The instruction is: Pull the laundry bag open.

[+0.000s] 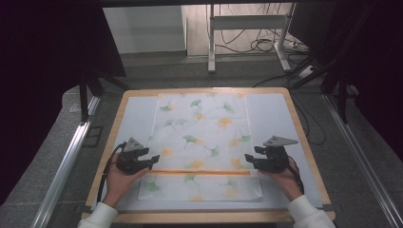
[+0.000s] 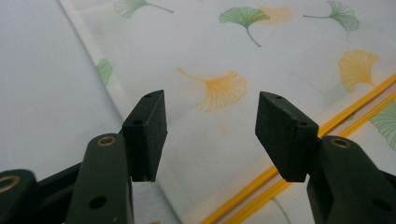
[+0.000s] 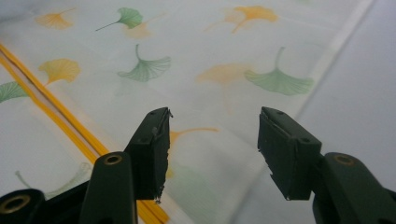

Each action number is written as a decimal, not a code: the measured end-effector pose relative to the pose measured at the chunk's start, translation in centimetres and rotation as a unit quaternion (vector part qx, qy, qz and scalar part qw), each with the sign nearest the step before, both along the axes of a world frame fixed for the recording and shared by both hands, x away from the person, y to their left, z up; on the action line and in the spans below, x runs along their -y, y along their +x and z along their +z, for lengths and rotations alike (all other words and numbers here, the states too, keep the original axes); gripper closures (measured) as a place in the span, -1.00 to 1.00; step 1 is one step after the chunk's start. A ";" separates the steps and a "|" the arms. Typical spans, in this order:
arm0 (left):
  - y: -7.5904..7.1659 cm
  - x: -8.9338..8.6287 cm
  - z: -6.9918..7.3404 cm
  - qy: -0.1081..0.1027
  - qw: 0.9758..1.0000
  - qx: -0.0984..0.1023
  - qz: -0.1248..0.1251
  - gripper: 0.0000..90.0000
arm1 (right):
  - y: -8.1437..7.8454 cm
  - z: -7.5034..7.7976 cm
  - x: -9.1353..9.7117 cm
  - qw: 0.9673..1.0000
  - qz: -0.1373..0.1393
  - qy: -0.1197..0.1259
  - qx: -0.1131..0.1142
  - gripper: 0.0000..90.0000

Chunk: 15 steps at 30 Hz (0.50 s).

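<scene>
A white cloth (image 1: 202, 137) printed with green and orange ginkgo leaves lies flat on the table, with an orange stripe (image 1: 204, 172) across its near part. My left gripper (image 1: 151, 160) rests at the cloth's left edge by the stripe's left end, open and holding nothing. My right gripper (image 1: 250, 160) sits at the cloth's right edge by the stripe's right end, also open. In the left gripper view the left gripper (image 2: 210, 135) hovers over the cloth (image 2: 261, 60) edge. In the right gripper view the right gripper (image 3: 212, 149) stands over the cloth (image 3: 187, 56) near the stripe (image 3: 70, 130).
The cloth lies on a pale mat (image 1: 271, 118) on a wood-edged table (image 1: 304, 142). Bare mat borders the cloth on both sides. Beyond the table are a metal frame (image 1: 211, 42), floor cables (image 1: 261, 45) and dark curtains.
</scene>
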<state>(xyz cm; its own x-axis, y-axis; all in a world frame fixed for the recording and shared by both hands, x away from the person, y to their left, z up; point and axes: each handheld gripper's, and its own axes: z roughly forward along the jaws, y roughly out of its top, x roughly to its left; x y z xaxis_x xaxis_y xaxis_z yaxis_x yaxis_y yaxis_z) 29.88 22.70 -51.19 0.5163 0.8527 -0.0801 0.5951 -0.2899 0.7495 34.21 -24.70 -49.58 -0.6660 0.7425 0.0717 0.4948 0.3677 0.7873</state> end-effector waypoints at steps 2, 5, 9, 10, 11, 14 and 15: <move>-0.2 -0.2 0.0 -0.001 1.000 -0.002 0.002 -0.05 | 0.0 0.0 0.7 1.000 -0.008 0.003 0.001 -0.04; -0.3 -0.1 0.0 -0.004 1.000 -0.003 0.002 -0.06 | -0.1 -0.1 1.3 1.000 -0.013 0.002 0.002 -0.04; -0.3 0.1 -0.1 -0.005 1.000 -0.007 -0.001 -0.07 | -0.2 -0.2 1.4 1.000 -0.011 -0.004 0.003 -0.05; -0.3 0.1 0.0 -0.006 1.000 -0.009 -0.003 -0.07 | -0.2 -0.2 1.4 1.000 -0.009 -0.005 0.003 -0.05; -0.2 0.1 0.0 -0.008 1.000 -0.010 -0.003 -0.08 | -0.2 -0.2 1.3 1.000 -0.007 -0.006 0.004 -0.05; -0.2 0.0 0.1 -0.011 1.000 -0.008 -0.001 -0.10 | -0.3 -0.2 1.3 1.000 -0.007 -0.010 0.006 -0.07; -0.2 -0.1 0.1 -0.011 1.000 -0.008 0.001 -0.11 | -0.3 -0.2 1.3 1.000 -0.005 -0.009 0.006 -0.08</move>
<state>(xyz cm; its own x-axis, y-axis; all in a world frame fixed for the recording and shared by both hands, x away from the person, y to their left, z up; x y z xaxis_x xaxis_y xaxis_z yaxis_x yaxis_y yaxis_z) 29.68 22.80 -51.10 0.5133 0.8515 -0.1075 0.6073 -0.2719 0.7465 33.88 -25.99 -49.81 -0.6585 0.7509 0.0499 0.4897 0.3773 0.7860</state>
